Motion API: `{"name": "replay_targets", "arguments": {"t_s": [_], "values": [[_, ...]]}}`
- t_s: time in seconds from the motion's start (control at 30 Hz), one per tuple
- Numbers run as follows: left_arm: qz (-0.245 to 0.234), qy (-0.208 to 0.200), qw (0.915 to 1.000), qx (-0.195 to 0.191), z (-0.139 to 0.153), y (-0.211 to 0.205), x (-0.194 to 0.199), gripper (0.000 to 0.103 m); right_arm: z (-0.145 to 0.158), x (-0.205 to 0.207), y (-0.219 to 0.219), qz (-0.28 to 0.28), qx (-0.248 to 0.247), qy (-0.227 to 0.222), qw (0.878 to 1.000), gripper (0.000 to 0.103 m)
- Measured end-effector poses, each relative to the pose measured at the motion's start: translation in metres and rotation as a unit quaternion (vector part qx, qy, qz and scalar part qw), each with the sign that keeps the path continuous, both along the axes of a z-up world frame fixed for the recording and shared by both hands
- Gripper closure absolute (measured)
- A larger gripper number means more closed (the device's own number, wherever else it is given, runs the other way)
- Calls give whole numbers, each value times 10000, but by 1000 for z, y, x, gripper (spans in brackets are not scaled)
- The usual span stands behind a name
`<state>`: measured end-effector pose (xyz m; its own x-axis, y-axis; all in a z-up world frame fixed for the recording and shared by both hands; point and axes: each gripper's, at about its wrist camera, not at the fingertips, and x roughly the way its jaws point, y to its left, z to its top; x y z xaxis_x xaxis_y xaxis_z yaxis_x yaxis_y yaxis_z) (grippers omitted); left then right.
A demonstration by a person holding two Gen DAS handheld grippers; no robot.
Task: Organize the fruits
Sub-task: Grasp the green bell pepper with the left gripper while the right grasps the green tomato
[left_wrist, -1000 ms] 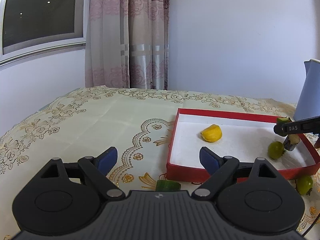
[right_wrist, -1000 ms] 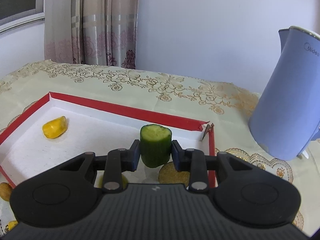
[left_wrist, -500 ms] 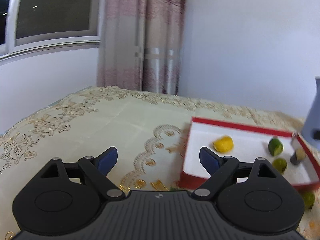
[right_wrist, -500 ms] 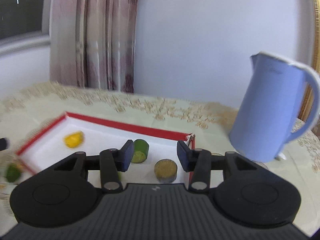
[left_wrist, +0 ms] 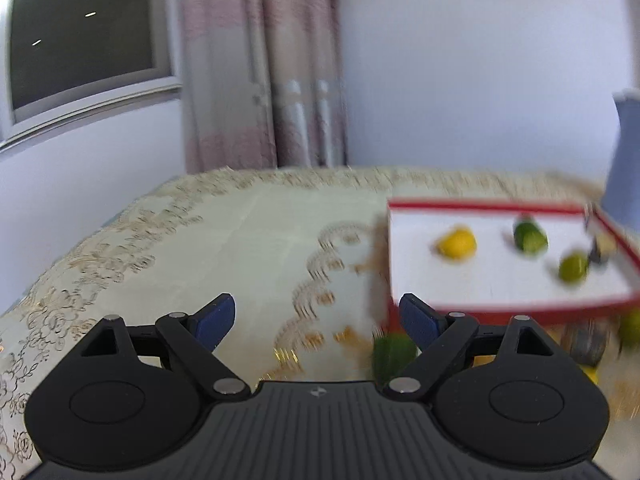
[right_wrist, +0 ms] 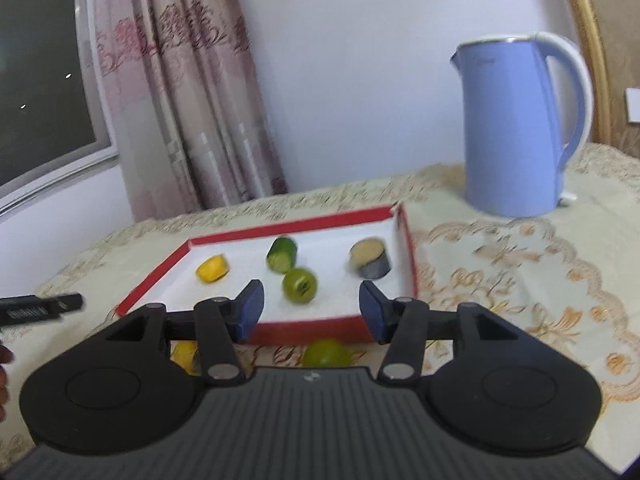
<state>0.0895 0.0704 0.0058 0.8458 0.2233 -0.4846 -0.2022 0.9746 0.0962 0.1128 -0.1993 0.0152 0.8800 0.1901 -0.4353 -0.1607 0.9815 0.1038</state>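
Note:
A red-rimmed white tray (right_wrist: 410, 256) (left_wrist: 480, 205) holds a yellow fruit piece (right_wrist: 212, 269) (left_wrist: 457, 243), a cucumber piece (right_wrist: 282, 255) (left_wrist: 530, 234), a green fruit (right_wrist: 299, 285) (left_wrist: 573, 268) and a dark round slice (right_wrist: 370, 259). My right gripper (right_wrist: 311, 310) is open and empty, above the tray's near edge. A green fruit (right_wrist: 326, 353) and a yellow piece (right_wrist: 185, 355) lie on the cloth in front of the tray. My left gripper (left_wrist: 316, 319) is open and empty, left of the tray; a cucumber piece (left_wrist: 392, 354) lies by its right finger.
A blue electric kettle (right_wrist: 520, 128) stands behind and right of the tray. The table has a cream embroidered cloth (left_wrist: 220, 264). A curtain (left_wrist: 264, 64) and window (left_wrist: 80, 36) are at the back. The left gripper's finger (right_wrist: 40, 308) shows at the right wrist view's left edge.
My right gripper let go of the cucumber piece in the tray, opened and drew back and up. My left gripper shifted left, with the view blurred.

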Motion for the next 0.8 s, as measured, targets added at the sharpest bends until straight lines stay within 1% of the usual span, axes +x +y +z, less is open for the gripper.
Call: {"name": "replay_targets", "arguments": {"t_s": [0.07,0.13,0.23,0.3,0.4,0.5,0.63,0.7,0.73,0.8], "values": [[-158,134,9997,108,-10,-6,2,13,0,-5,8,55,-252,-103,9996,52],[-330,184,9992,136,-14,-11,4,13,-1,-9,13,83,-423,-169,9989,50],[-619,150,9978,190,-17,-16,5,13,-2,-8,14,155,-437,-69,9989,50],[-728,165,9970,205,-19,-17,8,13,-2,-9,15,193,-407,-14,9990,50],[-778,216,9966,142,-21,-16,13,14,-2,-11,16,253,-405,-2,9989,50],[-765,259,9967,-42,-24,-10,16,14,-5,-9,17,275,-394,101,9988,51],[-725,226,9970,-142,-27,-5,16,14,-5,-9,18,270,-424,126,9987,51],[-719,191,9972,-125,-27,-6,16,14,-6,-8,19,236,-486,129,9985,48],[-726,183,9972,-81,-27,-7,15,14,-6,-9,19,222,-517,122,9983,45],[-723,160,9972,44,-27,-9,14,14,-6,-10,21,211,-591,83,9980,44]]}}
